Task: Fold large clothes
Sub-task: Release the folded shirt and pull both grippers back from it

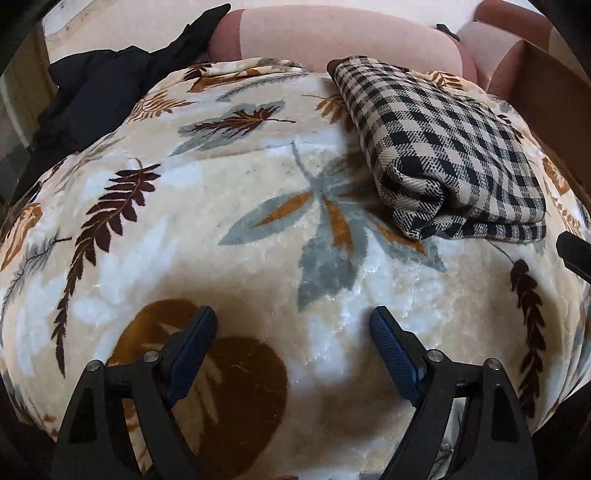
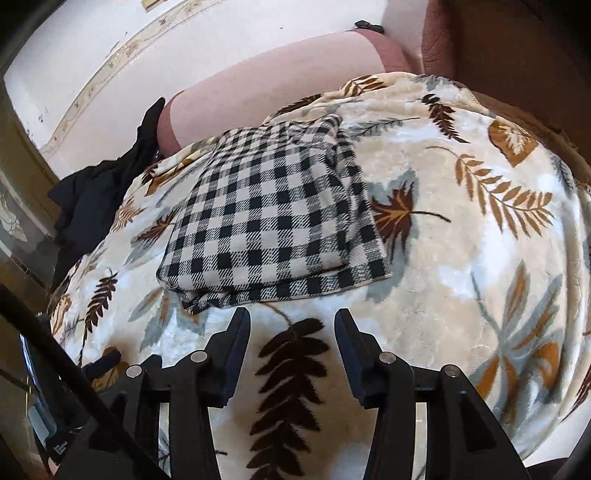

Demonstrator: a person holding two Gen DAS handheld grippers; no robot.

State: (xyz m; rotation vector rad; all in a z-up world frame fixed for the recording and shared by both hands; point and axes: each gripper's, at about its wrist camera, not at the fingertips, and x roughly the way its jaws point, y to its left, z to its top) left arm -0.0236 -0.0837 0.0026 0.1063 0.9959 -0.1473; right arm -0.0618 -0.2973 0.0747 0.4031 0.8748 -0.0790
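Note:
A black-and-beige checked garment point(image 1: 454, 147) point(image 2: 273, 229) lies folded into a thick rectangle on a cream blanket with a leaf print point(image 1: 229, 221) point(image 2: 461, 258). My left gripper point(image 1: 293, 321) hangs open over bare blanket, well to the near left of the folded piece, with nothing between its fingers. Just in front of the garment's near edge, my right gripper point(image 2: 291, 321) is open and empty, not touching the cloth. A dark part at the right edge of the left wrist view point(image 1: 574, 254) looks like the other gripper.
A crumpled black garment point(image 1: 96, 92) point(image 2: 96, 195) lies at the blanket's far left edge. A pink cushion point(image 1: 332, 33) point(image 2: 280, 85) stands behind the blanket, with a brown padded piece point(image 1: 535, 48) at the far right. A white wall point(image 2: 110, 48) rises behind.

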